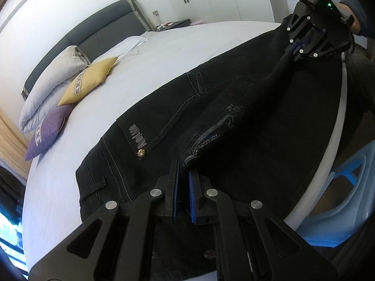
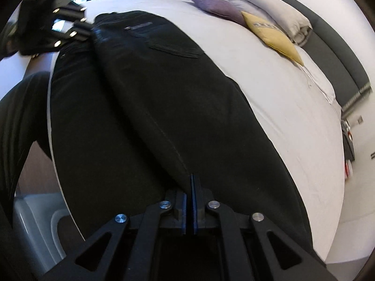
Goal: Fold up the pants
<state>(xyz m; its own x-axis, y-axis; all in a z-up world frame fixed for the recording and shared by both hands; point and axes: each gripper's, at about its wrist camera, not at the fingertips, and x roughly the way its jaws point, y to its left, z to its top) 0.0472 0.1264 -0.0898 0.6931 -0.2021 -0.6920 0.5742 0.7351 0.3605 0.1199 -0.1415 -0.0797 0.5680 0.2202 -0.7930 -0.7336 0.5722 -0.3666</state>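
- Black jeans (image 1: 234,121) lie lengthwise near the edge of the white bed (image 1: 93,121), one leg half folded over.
- Left gripper (image 1: 184,178) pinches the waist end; right gripper (image 2: 191,187) clamps the hem end.
- Judgement: keep fabric taut btwn both, align seams w/ the lower leg.

Bare sheet (image 1: 164,53) is lying open beyond the pants (image 1: 234,117); cushions (image 1: 89,82) are crowding the headboard (image 1: 105,23) end.
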